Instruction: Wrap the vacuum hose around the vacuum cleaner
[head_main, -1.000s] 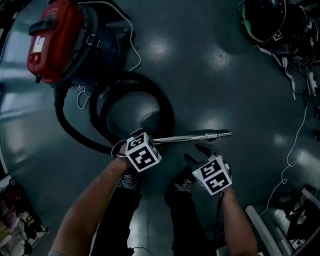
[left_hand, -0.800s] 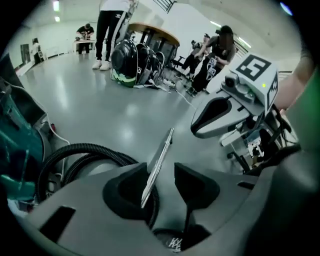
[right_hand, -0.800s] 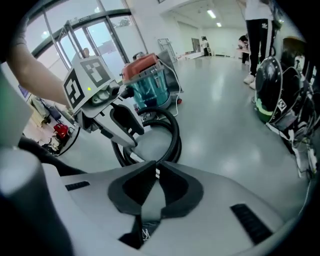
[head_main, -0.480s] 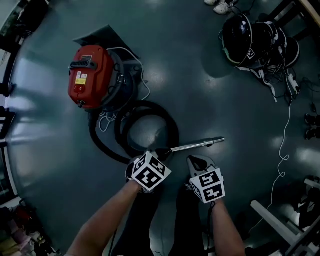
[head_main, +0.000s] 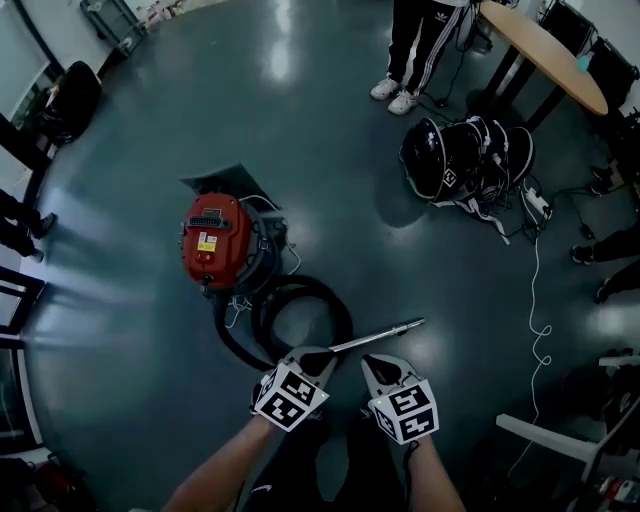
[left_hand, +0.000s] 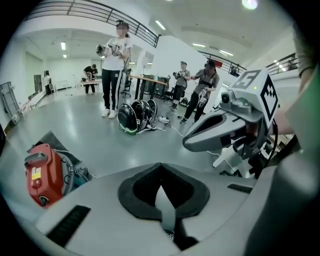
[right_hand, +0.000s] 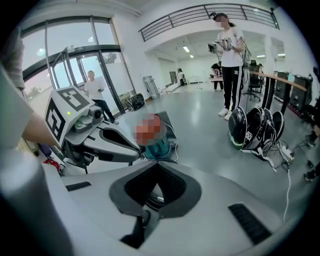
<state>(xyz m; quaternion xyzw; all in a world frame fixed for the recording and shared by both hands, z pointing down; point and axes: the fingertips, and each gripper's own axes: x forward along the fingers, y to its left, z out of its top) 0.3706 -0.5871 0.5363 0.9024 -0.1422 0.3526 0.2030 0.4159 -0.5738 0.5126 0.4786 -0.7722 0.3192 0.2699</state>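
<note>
The red vacuum cleaner (head_main: 213, 238) with a dark drum stands on the floor at centre left. Its black hose (head_main: 300, 300) lies in loops beside it and ends in a metal wand (head_main: 385, 335) lying flat. In the head view my left gripper (head_main: 318, 362) and right gripper (head_main: 375, 368) are held side by side, high above the wand end and touching nothing. Both are shut with nothing between the jaws. The left gripper view looks level across the room past its shut gripper (left_hand: 160, 166), with the vacuum (left_hand: 42, 172) low at left. The right gripper (right_hand: 157, 165) view shows the vacuum drum (right_hand: 159, 149) ahead.
Black helmets (head_main: 460, 160) with cables sit on the floor at upper right. A white cord (head_main: 535, 320) trails down the right side. A person (head_main: 420, 40) stands beside a wooden table (head_main: 545, 55). Other people (left_hand: 205, 82) stand further back.
The head view has risen, so the floor, vacuum and hose look smaller and farther. Both grippers have closed and lifted away from the wand.
</note>
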